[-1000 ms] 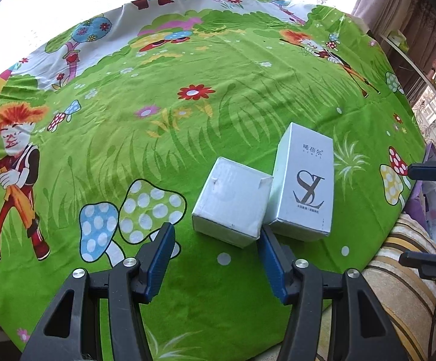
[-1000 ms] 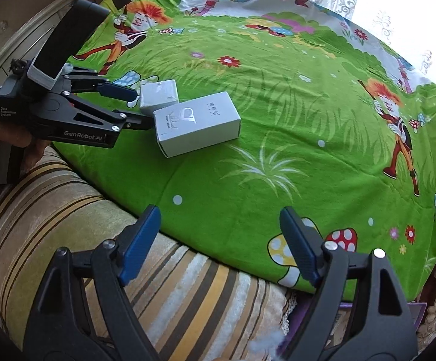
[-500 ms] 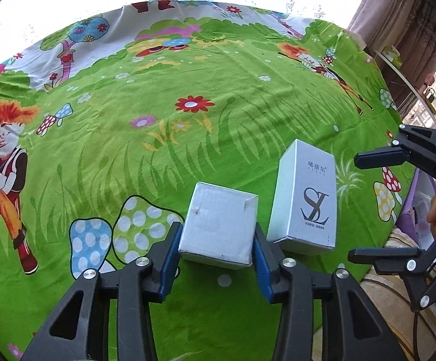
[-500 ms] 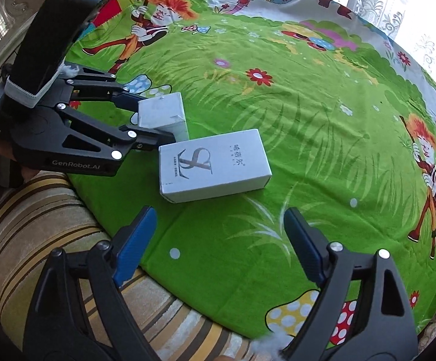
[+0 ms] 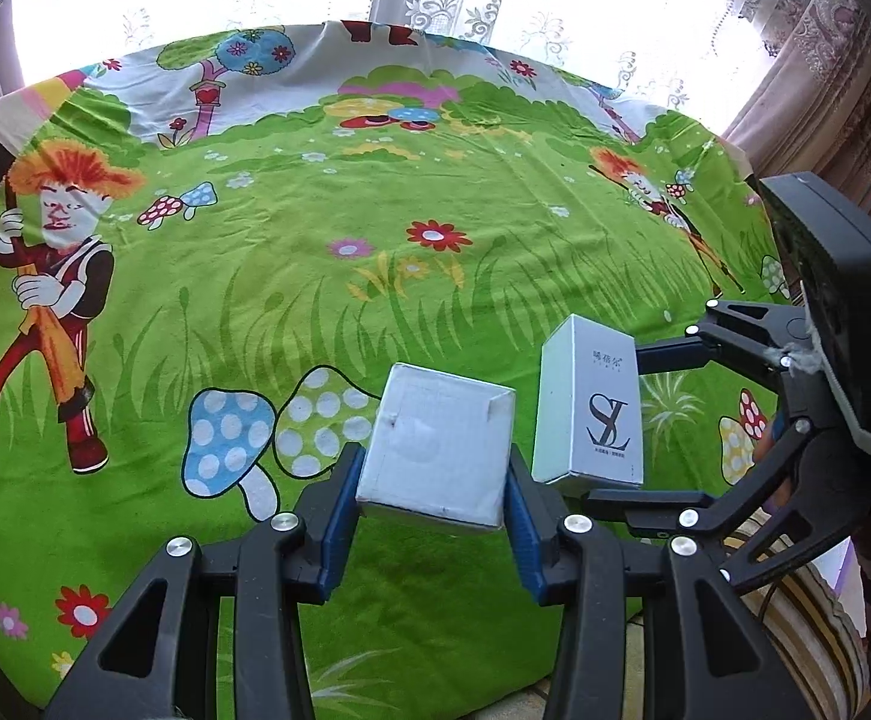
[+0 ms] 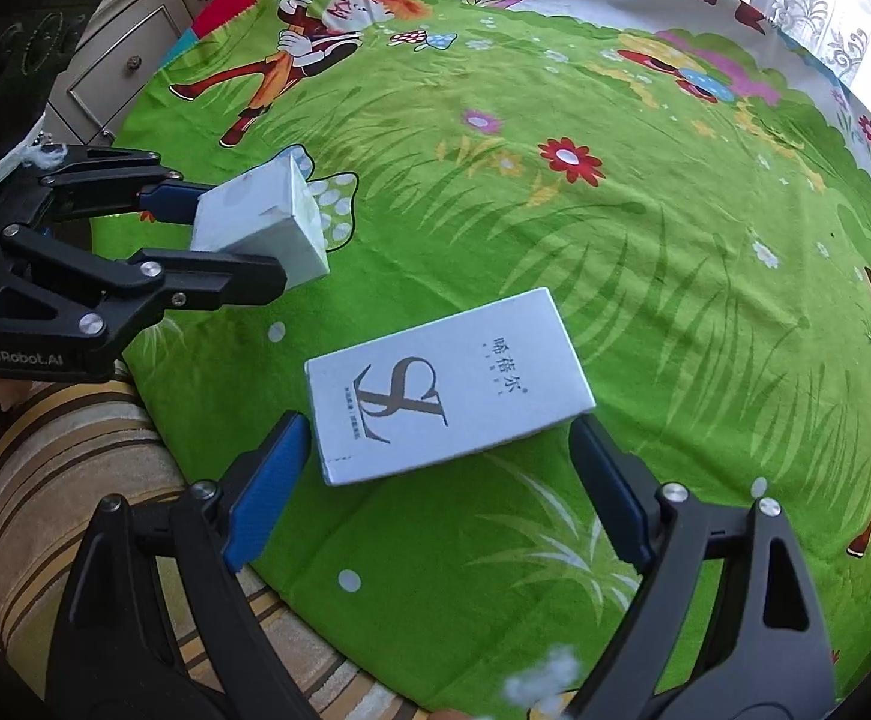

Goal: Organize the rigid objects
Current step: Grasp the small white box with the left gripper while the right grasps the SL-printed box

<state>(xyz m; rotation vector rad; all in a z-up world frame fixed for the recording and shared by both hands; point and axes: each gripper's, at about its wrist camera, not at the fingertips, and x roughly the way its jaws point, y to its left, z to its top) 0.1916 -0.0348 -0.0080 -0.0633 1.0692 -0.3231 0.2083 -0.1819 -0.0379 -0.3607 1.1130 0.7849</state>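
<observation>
My left gripper (image 5: 432, 495) is shut on a small plain white box (image 5: 435, 450) and holds it lifted off the green cartoon tablecloth (image 5: 315, 300); the box also shows in the right wrist view (image 6: 261, 222), raised and tilted in the left gripper (image 6: 219, 240). A longer white box with an "SL" logo (image 6: 441, 384) lies flat on the cloth. My right gripper (image 6: 435, 492) is open, its blue pads straddling that box's near end without touching. In the left wrist view the logo box (image 5: 591, 408) sits between the right gripper's fingers (image 5: 663, 354).
The table's near edge drops to a striped cushion (image 6: 45, 480). A cabinet with drawers (image 6: 117, 60) stands at the far left. Lace curtains and a window (image 5: 495, 0) lie beyond the table.
My left gripper closed on the small box and lifted it. My right gripper moved forward until its open fingers straddle the logo box.
</observation>
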